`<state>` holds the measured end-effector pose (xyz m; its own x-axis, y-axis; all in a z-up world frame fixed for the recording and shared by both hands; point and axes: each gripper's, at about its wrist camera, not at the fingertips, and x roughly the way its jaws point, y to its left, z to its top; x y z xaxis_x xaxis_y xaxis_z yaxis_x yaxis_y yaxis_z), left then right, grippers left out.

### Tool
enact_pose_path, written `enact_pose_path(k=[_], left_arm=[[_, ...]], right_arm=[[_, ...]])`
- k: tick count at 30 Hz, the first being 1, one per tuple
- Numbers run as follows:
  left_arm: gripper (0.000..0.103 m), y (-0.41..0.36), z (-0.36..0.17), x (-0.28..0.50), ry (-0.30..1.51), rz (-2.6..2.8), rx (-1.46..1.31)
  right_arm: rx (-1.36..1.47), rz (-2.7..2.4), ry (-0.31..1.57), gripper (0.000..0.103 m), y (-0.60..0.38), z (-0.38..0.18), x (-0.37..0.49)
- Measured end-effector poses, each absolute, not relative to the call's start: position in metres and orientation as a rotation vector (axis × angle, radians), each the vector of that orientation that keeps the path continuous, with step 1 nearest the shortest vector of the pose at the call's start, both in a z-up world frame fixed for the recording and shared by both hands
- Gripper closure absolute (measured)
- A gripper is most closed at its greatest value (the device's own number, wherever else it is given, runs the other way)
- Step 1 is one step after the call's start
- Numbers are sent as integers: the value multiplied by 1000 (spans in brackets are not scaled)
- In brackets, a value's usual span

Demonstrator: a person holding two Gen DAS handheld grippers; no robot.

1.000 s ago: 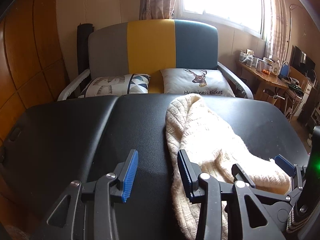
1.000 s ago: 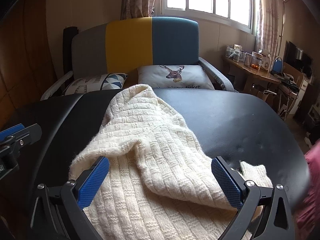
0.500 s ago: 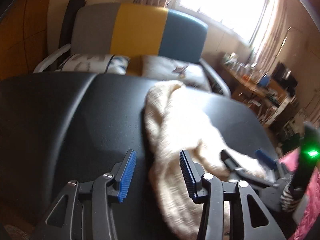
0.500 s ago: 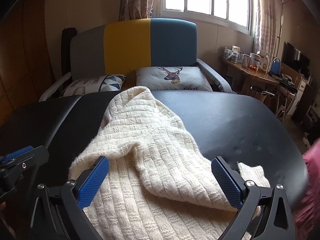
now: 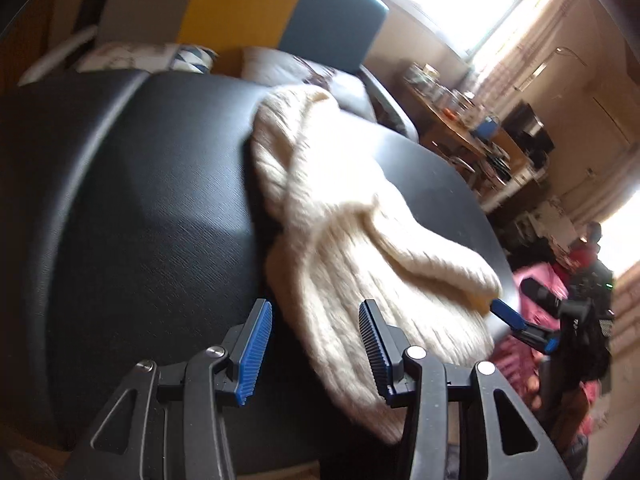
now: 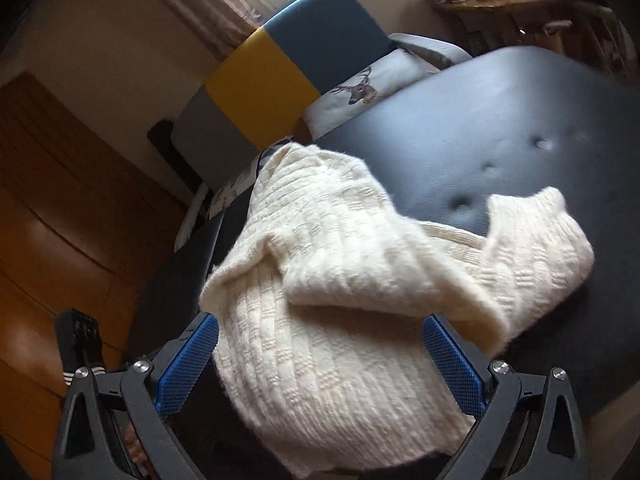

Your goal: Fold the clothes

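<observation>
Cream cable-knit sweater (image 6: 340,312) lying rumpled across the frame centre on the black padded table (image 6: 480,128), one flap doubled over but no tidy fold formed, with left gripper (image 5: 316,348) and right gripper (image 6: 320,364) both spread wide, grasping nothing.

My left gripper (image 5: 314,344) is a black frame with silver screw heads and ribbed blue pads (image 5: 253,354). My right gripper (image 6: 320,364) matches it: black arms, bright screws, blue cross-hatched pads (image 6: 450,366). Pink patterned clothing (image 5: 540,280) shows beside me.
</observation>
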<state>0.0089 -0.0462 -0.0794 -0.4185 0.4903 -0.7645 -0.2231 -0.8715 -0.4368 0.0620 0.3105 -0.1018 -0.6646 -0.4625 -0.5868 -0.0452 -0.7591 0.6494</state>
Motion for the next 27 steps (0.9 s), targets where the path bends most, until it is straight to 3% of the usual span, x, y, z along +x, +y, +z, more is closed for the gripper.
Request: enact_pose_path(k=[5, 15, 17, 18, 19, 25, 27], left_arm=[[57, -20, -71, 14, -254, 2254, -1370], [57, 39, -80, 18, 19, 2176, -1358], [57, 46, -82, 17, 74, 2199, -1340], [57, 49, -83, 16, 98, 2211, -1328], [57, 52, -85, 15, 127, 2228, -1327], [57, 50, -109, 1, 102, 2200, -1411], [56, 48, -114, -3, 75, 2191, -1433]], right_arm=[[1037, -2308, -1325, 0, 360, -119, 76], [1250, -2545, -1008, 0, 347, -131, 50], [1300, -2563, -975, 7, 348, -147, 50], [1290, -2573, -955, 29, 349, -144, 52], [1280, -2582, -935, 43, 350, -142, 53], [1217, -2634, -815, 45, 358, -128, 62], [1196, -2649, -775, 41, 360, -124, 64]])
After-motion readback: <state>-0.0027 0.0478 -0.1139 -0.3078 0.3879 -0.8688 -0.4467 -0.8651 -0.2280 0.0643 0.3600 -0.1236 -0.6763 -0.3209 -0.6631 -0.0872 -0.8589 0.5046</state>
